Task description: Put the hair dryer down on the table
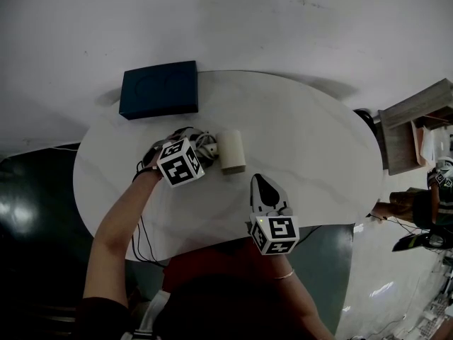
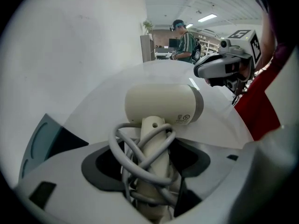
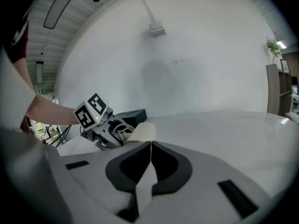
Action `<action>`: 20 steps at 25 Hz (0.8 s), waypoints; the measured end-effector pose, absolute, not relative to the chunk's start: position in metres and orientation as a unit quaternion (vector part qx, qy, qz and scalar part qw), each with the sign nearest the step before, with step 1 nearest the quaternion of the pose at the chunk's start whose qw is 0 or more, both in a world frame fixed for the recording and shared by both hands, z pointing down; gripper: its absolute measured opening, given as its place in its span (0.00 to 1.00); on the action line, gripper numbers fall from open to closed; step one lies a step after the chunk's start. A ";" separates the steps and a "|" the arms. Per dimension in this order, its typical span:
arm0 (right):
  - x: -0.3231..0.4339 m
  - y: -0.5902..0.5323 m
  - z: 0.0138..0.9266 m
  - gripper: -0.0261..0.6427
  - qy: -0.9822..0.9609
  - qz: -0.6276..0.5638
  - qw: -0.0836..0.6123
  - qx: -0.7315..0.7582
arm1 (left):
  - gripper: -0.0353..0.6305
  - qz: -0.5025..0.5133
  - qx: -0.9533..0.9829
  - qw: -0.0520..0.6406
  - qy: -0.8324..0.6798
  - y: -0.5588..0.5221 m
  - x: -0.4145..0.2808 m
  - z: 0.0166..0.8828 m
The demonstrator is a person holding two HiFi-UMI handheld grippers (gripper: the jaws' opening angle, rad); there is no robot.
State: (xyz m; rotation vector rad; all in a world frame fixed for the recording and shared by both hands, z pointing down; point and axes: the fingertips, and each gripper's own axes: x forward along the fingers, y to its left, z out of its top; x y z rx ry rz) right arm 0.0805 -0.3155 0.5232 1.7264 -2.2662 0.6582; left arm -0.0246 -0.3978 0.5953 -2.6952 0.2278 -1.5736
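Now the hair dryer [image 1: 231, 151] lies on the white surface [image 1: 311, 140], its handle [image 2: 154, 127], wrapped in cord [image 2: 113, 135], between the left gripper's [image 1: 201, 149] spread, unpressing jaws. The right gripper [image 1: 260, 184] is closed and empty. Release looks done; next, the left should draw straight back, clear of the cord.

— How's the light?
— Soft and even from above. Ceiling strips [image 2: 207, 17] glare in the left gripper view, and the white tabletop [image 1: 304, 140] carries a pale sheen.
— Sharp?
— Mostly. The head view goes dim toward its lower corners. Both gripper views bulge and blacken at the edges, with the nearest parts blurred.
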 end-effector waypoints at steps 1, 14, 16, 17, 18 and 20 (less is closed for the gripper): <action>0.080 -0.315 0.523 0.06 -0.771 0.223 0.109 0.587 | 0.48 -0.502 -0.861 0.007 0.077 -0.398 -0.026 0.595; 0.074 -0.307 0.513 0.06 -0.776 0.209 0.106 0.585 | 0.49 -0.434 -0.886 0.002 0.161 -0.400 -0.046 0.550; 0.071 -0.305 0.512 0.06 -0.778 0.206 0.106 0.584 | 0.49 -0.419 -0.891 0.001 0.177 -0.400 -0.050 0.540; 0.070 -0.304 0.511 0.06 -0.779 0.205 0.105 0.584 | 0.49 -0.412 -0.892 0.001 0.185 -0.400 -0.052 0.535; 0.068 -0.303 0.510 0.06 -0.779 0.204 0.105 0.583 | 0.49 -0.404 -0.894 -0.001 0.192 -0.399 -0.054 0.530; 0.065 -0.301 0.508 0.06 -0.780 0.201 0.105 0.583 | 0.49 -0.385 -0.899 -0.007 0.208 -0.398 -0.057 0.520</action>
